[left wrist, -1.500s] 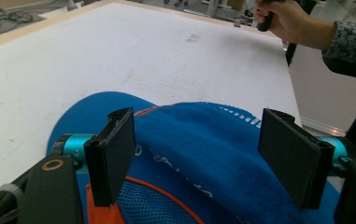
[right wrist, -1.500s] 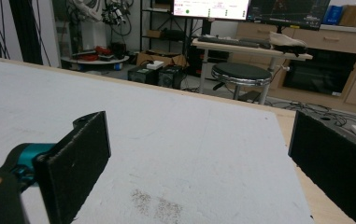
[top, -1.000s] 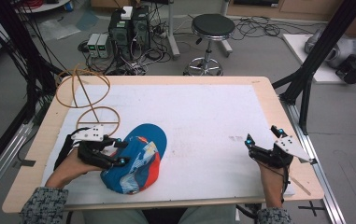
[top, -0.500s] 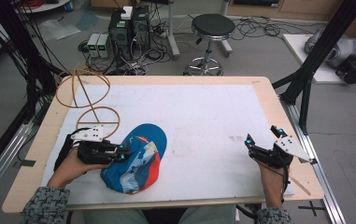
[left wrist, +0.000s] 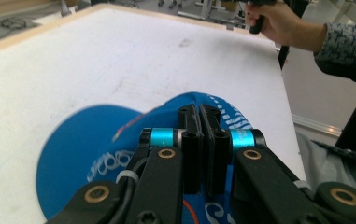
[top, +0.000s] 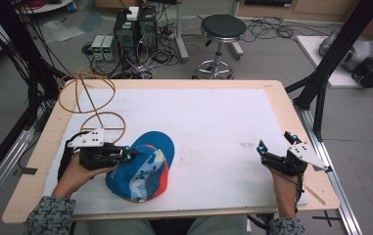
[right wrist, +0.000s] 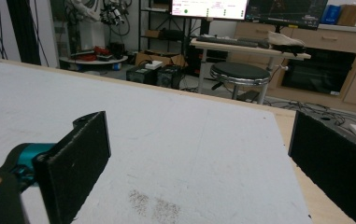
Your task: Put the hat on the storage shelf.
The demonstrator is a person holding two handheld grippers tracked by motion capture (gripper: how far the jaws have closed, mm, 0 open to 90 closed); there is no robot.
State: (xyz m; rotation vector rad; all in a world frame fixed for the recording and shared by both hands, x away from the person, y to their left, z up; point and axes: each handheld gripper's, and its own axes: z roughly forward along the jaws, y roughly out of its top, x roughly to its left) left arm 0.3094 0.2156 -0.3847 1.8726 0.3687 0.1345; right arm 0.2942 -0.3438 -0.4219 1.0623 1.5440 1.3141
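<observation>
A blue cap (top: 141, 167) with orange and white panels lies near the front-left corner of the desk (top: 272, 98), on its white cover sheet. The left gripper (top: 131, 154) is at the cap's left side; in the left gripper view its 2 jaws are pressed together over the blue fabric (left wrist: 119, 140), and whether any fabric is pinched between them cannot be told. The right gripper (top: 276, 142) rests near the front-right corner, well apart from the cap, jaws wide apart over bare sheet. An orange looped cable (top: 88, 100) lies at the left edge, just behind the left gripper. A round stool (top: 221, 29) and electronics boxes (top: 135, 27) stand on the floor beyond the far edge.
</observation>
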